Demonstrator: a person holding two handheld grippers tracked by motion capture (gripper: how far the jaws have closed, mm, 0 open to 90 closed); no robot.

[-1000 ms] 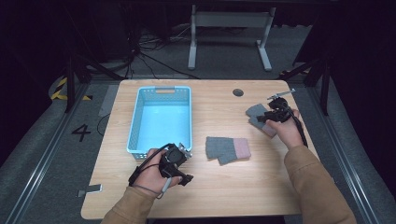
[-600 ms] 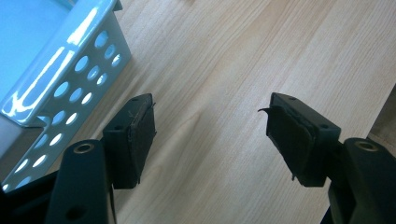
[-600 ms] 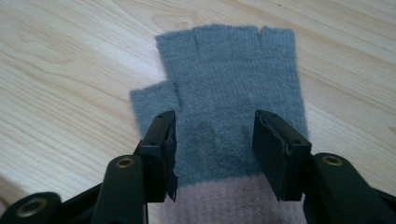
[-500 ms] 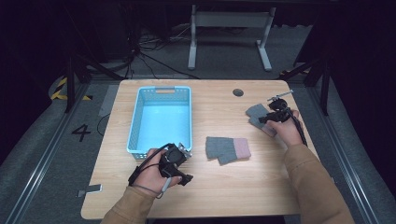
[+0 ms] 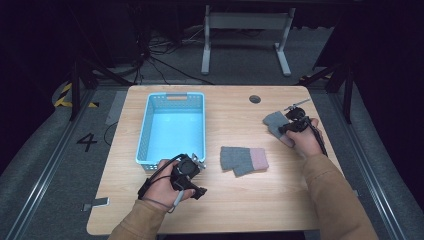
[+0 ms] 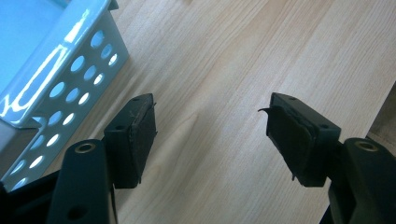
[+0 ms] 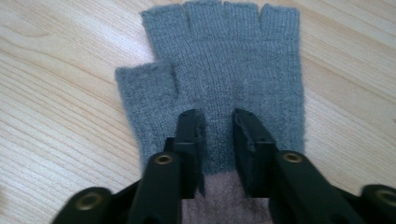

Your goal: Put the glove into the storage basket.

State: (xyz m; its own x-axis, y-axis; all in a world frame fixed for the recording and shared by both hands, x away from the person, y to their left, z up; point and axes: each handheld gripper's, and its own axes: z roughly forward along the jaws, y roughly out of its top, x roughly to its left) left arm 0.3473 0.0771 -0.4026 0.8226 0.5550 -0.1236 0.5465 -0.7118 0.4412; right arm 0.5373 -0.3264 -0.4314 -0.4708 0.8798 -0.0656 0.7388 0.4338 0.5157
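A grey fingerless glove (image 7: pixel 224 56) with a pink cuff lies flat on the wooden table, at the right side in the high view (image 5: pixel 274 121). My right gripper (image 7: pixel 218 116) points down on its palm (image 5: pixel 289 126). Its jaws have just been closing and stand narrow, with a strip of glove fabric between them and a gap still showing. A second grey and pink glove (image 5: pixel 244 159) lies mid-table. My left gripper (image 6: pixel 210 116) rests open and holds nothing over bare wood near the front (image 5: pixel 200 177), beside the corner of the blue basket (image 6: pixel 56 60).
The light blue perforated basket (image 5: pixel 145 130) stands at the table's left half. A round cable hole (image 5: pixel 255 99) sits at the far edge. Dark floor, cables and a metal stand lie beyond the table.
The right hand has shifted a touch on the glove. The left hand and both gloves lie as before.
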